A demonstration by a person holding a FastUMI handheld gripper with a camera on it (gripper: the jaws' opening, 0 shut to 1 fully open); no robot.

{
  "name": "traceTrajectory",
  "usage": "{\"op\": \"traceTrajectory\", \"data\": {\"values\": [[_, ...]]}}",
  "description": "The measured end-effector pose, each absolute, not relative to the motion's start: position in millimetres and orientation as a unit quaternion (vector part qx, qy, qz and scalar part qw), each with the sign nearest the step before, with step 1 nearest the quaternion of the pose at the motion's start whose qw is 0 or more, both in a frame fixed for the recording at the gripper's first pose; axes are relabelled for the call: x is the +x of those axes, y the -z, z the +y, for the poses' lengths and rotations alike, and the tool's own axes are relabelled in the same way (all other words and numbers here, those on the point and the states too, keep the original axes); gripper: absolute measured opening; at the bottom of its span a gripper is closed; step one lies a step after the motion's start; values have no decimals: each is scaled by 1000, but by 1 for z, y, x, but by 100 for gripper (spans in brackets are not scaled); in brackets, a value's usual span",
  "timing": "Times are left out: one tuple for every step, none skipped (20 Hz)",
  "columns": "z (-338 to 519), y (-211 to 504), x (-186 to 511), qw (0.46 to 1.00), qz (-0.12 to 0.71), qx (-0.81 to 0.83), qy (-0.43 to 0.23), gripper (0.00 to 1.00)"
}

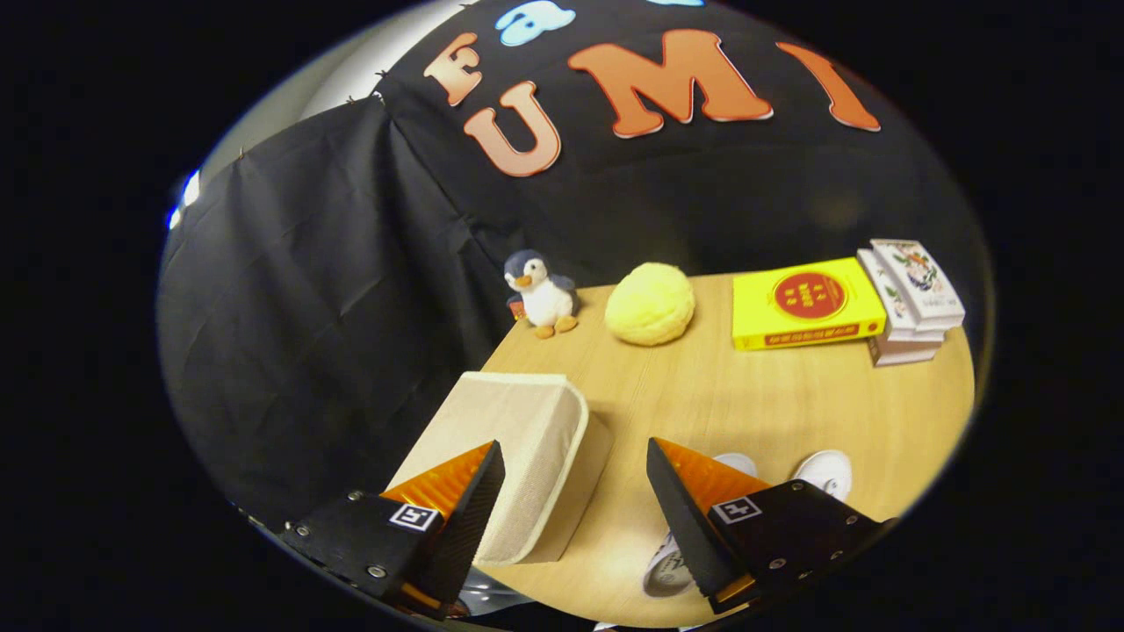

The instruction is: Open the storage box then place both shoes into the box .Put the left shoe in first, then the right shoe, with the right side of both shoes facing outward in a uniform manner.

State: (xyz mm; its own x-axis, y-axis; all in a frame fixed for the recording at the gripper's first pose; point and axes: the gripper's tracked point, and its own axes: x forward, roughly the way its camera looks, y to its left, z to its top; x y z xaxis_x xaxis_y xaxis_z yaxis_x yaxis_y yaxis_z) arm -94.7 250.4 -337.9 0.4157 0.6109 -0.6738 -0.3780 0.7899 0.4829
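Jaws [575,491] wide, holding nothing, above wooden worktop [755,395]. Beige fabric storage box [518,439], lid closed, just ahead of left finger; white sneakers [746,500] behind right finger. You: centre on lid edge first.

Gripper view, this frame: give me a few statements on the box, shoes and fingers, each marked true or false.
1. The storage box has its lid closed. True.
2. The gripper is shut on a shoe. False: its fingers are apart, holding nothing.
3. Both white shoes are inside the box. False: they lie on the table, by the right finger.
4. A penguin toy stands beyond the box. True.
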Motion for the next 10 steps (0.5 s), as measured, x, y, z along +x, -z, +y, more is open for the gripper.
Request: {"op": "traceTrajectory", "data": {"values": [[259, 351, -103, 812, 477, 147, -304, 97], [267, 361, -110, 793, 498, 165, -310, 97], [274, 367, -118, 778, 514, 179, -313, 97], [279, 374, -124, 765, 529, 189, -314, 97], [287, 382, -127, 754, 540, 198, -316, 97], [293, 391, -130, 747, 549, 202, -317, 97], [299, 397, -133, 740, 554, 204, -321, 97], [305, 402, -133, 734, 559, 208, -324, 97], [310, 403, -136, 728, 561, 215, -329, 97], [314, 407, -138, 720, 568, 224, -331, 97]]}}
